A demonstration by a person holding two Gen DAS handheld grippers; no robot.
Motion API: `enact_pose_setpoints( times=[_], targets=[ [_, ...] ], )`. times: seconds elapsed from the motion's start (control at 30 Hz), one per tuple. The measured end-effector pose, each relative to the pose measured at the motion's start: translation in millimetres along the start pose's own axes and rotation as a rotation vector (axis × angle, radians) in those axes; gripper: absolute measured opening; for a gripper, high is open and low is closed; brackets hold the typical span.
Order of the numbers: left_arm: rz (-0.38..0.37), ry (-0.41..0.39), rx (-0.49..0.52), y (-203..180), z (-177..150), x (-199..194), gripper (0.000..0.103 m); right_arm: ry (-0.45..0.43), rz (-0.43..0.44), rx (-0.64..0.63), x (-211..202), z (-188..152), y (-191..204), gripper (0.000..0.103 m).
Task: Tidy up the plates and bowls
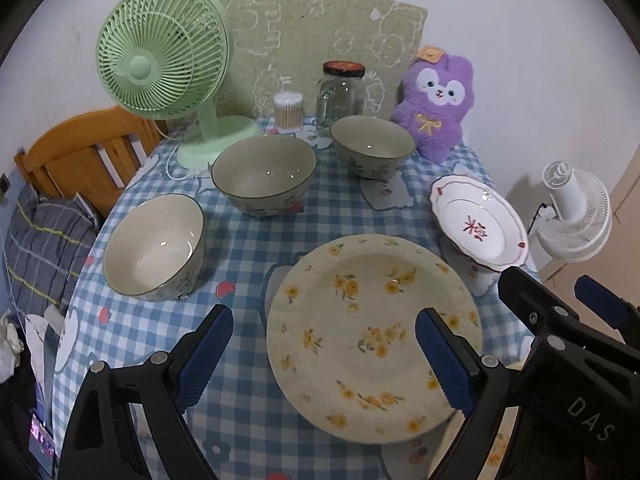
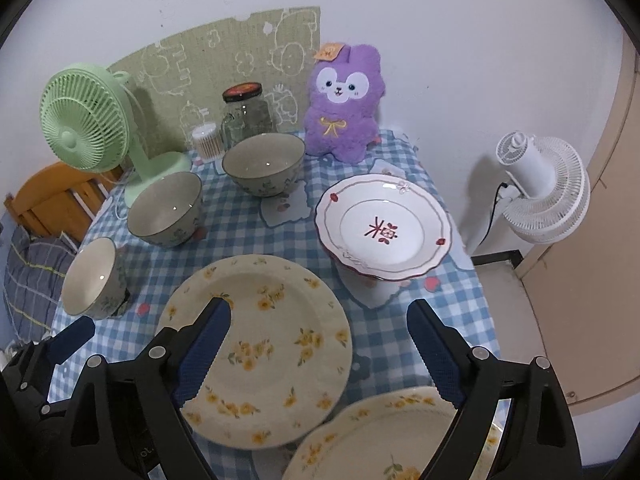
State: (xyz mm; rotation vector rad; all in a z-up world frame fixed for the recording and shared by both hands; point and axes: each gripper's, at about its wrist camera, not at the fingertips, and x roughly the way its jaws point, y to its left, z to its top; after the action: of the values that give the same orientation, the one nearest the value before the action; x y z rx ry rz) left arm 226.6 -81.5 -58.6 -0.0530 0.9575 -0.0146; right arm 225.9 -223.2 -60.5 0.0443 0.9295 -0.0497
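Both tools, left (image 1: 324, 354) and right (image 2: 318, 354), hang spread and empty over the counter (image 2: 248, 224), where two yellow-flowered plates (image 2: 260, 344), a white plate (image 2: 384, 228) and three bowls (image 1: 264, 174) sit apart; approach a plate rim low and clamp it squarely.

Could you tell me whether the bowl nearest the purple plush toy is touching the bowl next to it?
Apart. The left wrist view shows checked tablecloth between the bowl by the plush and the middle bowl.
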Motion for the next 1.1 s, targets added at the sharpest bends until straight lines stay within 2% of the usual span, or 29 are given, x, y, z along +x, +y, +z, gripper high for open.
enact_pose_setpoints(
  times=[0.63,1.1],
  targets=[
    [0.043,0.149,-0.044,14,-13,90,0.092,0.149,-0.02,0.005,90,-13,-2,0.089],
    [0.05,0.215,-0.032,6,-18,114,0.082,0.226,-0.024,0.061,126,-21,-8,0.086]
  ],
)
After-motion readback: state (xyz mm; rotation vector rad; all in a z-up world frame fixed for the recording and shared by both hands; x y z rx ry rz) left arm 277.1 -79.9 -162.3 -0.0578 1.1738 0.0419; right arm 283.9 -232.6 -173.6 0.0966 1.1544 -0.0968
